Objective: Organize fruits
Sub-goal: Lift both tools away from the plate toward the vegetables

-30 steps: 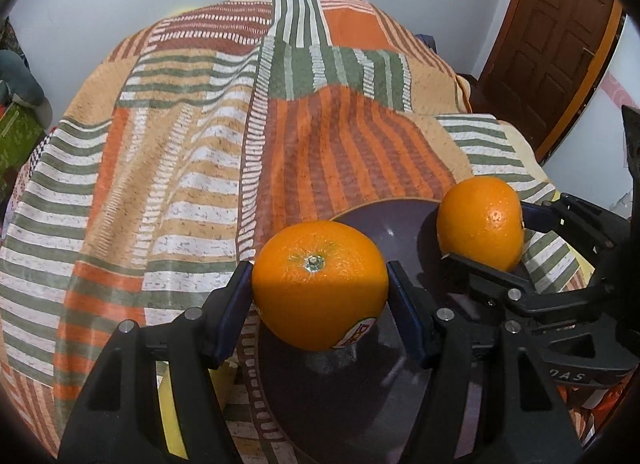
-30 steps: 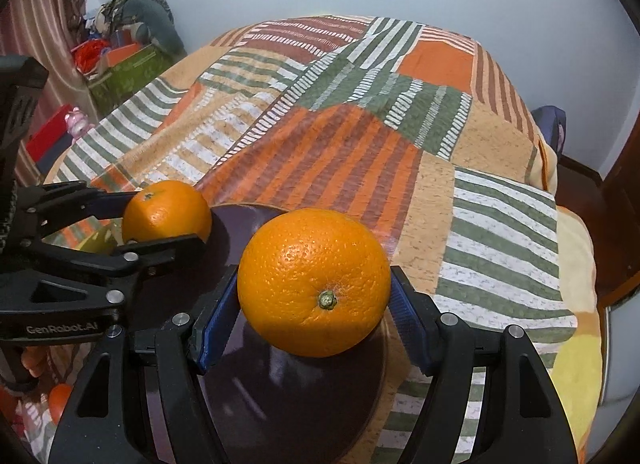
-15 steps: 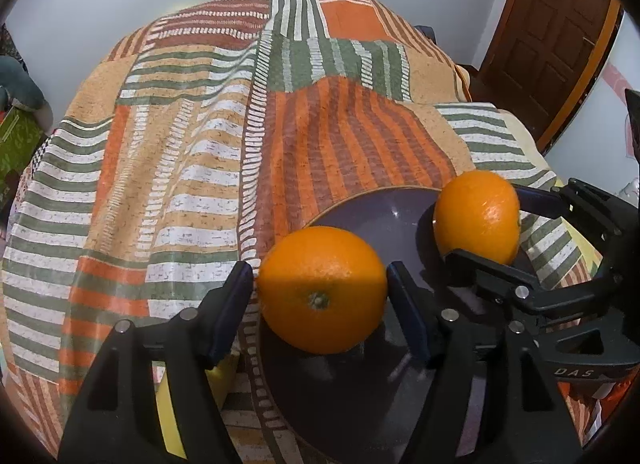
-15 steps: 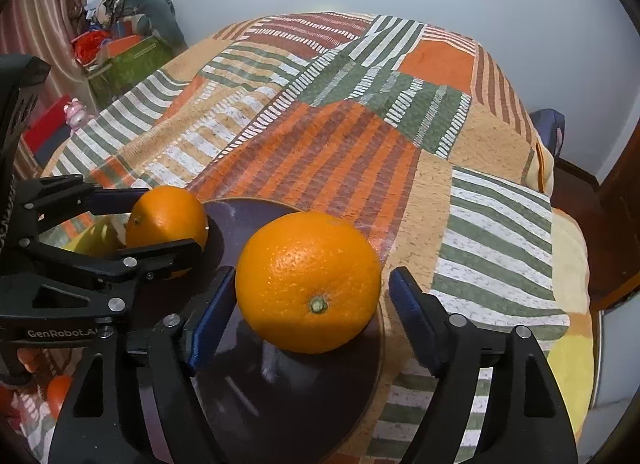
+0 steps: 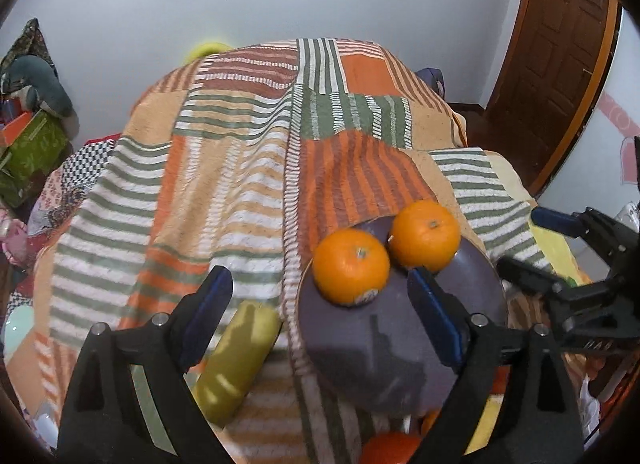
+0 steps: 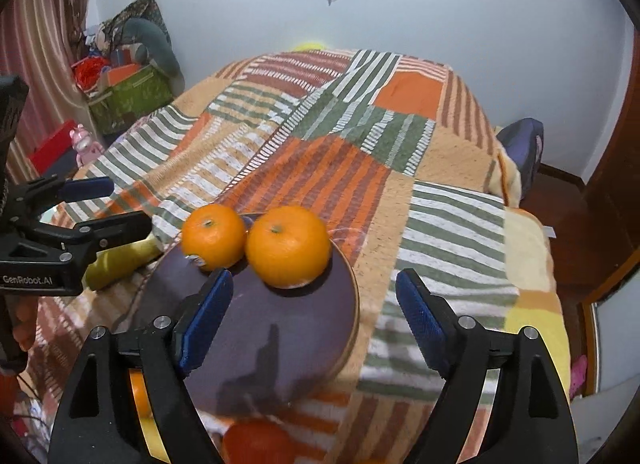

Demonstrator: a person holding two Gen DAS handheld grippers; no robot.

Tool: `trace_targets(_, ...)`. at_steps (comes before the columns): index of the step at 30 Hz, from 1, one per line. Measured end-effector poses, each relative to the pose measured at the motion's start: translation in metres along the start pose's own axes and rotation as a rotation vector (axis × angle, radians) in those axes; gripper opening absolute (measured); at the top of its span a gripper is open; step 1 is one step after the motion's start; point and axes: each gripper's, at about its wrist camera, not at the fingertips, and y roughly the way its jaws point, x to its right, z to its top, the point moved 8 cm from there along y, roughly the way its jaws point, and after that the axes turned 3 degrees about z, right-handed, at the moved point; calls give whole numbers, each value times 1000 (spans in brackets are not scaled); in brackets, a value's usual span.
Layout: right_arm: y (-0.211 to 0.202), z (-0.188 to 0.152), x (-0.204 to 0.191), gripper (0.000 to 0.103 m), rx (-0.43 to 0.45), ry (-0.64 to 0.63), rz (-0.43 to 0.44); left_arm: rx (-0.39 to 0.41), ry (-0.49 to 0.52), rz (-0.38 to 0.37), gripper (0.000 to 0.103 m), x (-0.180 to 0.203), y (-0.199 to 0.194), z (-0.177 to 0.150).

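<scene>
Two oranges lie side by side, touching, at the far edge of a dark purple plate [image 5: 400, 348] on the striped bedspread. In the left wrist view the stickered orange [image 5: 351, 269] is left of the other orange [image 5: 425, 235]. In the right wrist view the stickered orange [image 6: 213, 236] is left and the bigger orange [image 6: 288, 246] right, on the plate [image 6: 280, 336]. My left gripper [image 5: 320, 312] is open and empty, pulled back above the plate's left side. My right gripper [image 6: 312, 312] is open and empty, above the plate's near right part.
A yellow-green fruit [image 5: 236, 360] lies on the bedspread left of the plate, also seen in the right wrist view [image 6: 120, 260]. More orange fruit [image 5: 390, 448] sits below the bed's near edge. A wooden door [image 5: 552, 64] is at the right, boxes and clutter [image 6: 128, 92] at the left.
Both grippers opened, let go of their oranges onto the plate, and pulled back and up. The two oranges now rest together at the plate's far edge.
</scene>
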Motion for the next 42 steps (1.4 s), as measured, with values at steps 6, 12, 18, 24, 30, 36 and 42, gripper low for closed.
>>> trace_targets(6,-28,-20,-3,85,9,11,-20,-8,-6,36,92,-13,-29,-31)
trace_targets(12,-42,-52,-1,85,-18,56,-39,-52,-39,34,93,-22,-40,-68)
trace_targets(18,-43,-85,4,85,-65,127,-30,-130,-20,29,93,-16,-33,-113)
trace_targets(24,-35,-111,-4,85,-126,98,-47,-118,-15,59,94,-18,-38,-134)
trace_targets(30,-25,-121,-10,85,-156,65,-58,-177,-30,48,94,-27,-34,-157)
trace_targets(36,-19,-117,-17,90,-157,1,-89,-206,5,13,94,-13,-24,-163)
trace_targets(42,-15,-114,-14,92,-153,15,-72,-220,30,-4,97,-4,-16,-165)
